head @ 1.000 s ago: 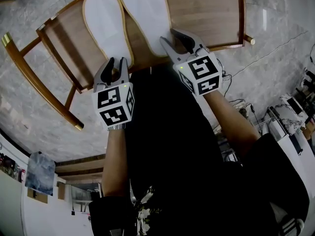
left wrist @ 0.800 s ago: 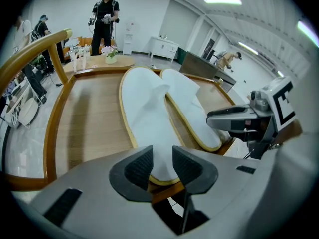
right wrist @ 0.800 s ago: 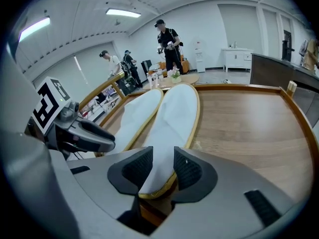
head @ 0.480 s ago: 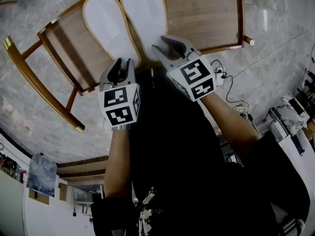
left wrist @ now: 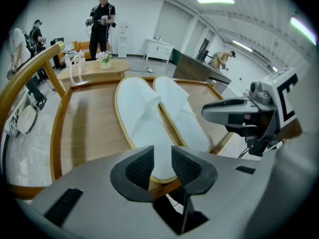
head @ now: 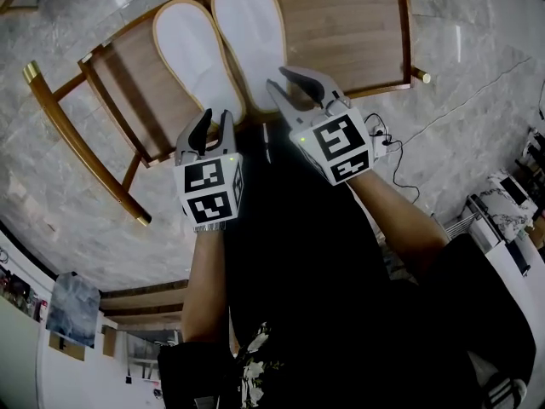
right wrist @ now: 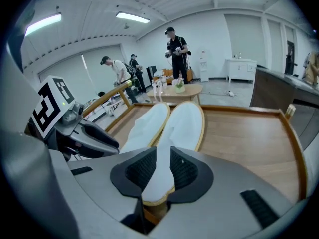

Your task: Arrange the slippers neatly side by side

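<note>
Two white slippers with tan rims lie side by side on a wooden bench point(head: 349, 24), the left slipper point(head: 192, 54) touching the right slipper point(head: 247, 32). My left gripper point(head: 213, 119) hovers at the left slipper's heel point(left wrist: 162, 171). Its jaws are closing, and the heel shows through the gap without the pads pressing on it. My right gripper point(head: 294, 88) sits at the right slipper's heel point(right wrist: 159, 183). Its jaws are also closing, and its pads are not pressing on that heel either. Each gripper shows in the other's view: the right gripper point(left wrist: 234, 114) and the left gripper point(right wrist: 94, 136).
The bench has a raised wooden rim point(head: 407, 32) and gold-tipped legs point(head: 32, 72) on a marble floor. Cables point(head: 400, 156) trail at the right. Several people point(left wrist: 102, 19) and a low table with a vase point(right wrist: 178, 89) stand beyond the bench.
The right gripper's jaws have narrowed from wide open. The left gripper has shifted slightly right, and its jaws are a little narrower. The slippers have not moved on the bench.
</note>
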Available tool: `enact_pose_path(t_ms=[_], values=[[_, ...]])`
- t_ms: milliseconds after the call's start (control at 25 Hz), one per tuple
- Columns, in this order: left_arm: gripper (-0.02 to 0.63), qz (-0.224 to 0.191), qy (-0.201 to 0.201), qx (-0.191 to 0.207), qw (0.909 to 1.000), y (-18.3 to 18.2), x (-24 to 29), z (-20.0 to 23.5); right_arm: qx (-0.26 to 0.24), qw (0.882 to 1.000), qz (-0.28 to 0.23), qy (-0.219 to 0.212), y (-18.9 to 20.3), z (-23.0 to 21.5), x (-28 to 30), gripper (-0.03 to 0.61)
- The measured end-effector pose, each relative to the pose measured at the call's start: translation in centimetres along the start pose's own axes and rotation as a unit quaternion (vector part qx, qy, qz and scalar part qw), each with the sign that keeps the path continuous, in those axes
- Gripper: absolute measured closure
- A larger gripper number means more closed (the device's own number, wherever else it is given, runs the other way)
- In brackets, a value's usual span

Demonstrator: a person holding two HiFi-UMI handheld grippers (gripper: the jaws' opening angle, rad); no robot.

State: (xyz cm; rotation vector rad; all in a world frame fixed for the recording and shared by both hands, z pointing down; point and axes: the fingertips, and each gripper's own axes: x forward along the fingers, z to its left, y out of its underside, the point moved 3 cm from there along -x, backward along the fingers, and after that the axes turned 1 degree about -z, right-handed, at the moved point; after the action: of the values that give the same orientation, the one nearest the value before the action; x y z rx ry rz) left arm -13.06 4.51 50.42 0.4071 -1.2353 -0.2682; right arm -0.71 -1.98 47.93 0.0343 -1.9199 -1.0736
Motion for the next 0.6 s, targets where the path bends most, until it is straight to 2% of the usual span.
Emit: enact_pose_path(t_ms=[40, 160, 480, 600], values=[[0.508, -0.006, -0.002, 0.003, 1.0, -0.4, -0.6, -0.1, -0.009, 1.0, -0.013, 0.006, -0.9, 0.0, -0.6, 0.519], [0.525, -0.033, -0.011, 0.015, 0.9993, -2.1, -2.8, -0.7, -0.032, 0.998, -0.054, 0.019, -3.8, 0.3, -2.8, 0.568], [0.592, -0.13, -0.04, 0.042, 0.9898, -6.9, -9.0, -1.5, -0.072, 0.99, -0.122, 0.018, -9.7, 2.4, -7.7, 0.578], [0.595, -0.167, -0.049, 0.044, 0.9838, -8.6, -11.5, -1.7, -0.063, 0.986, -0.154, 0.016, -11.8, 3.0, -9.7, 0.578]])
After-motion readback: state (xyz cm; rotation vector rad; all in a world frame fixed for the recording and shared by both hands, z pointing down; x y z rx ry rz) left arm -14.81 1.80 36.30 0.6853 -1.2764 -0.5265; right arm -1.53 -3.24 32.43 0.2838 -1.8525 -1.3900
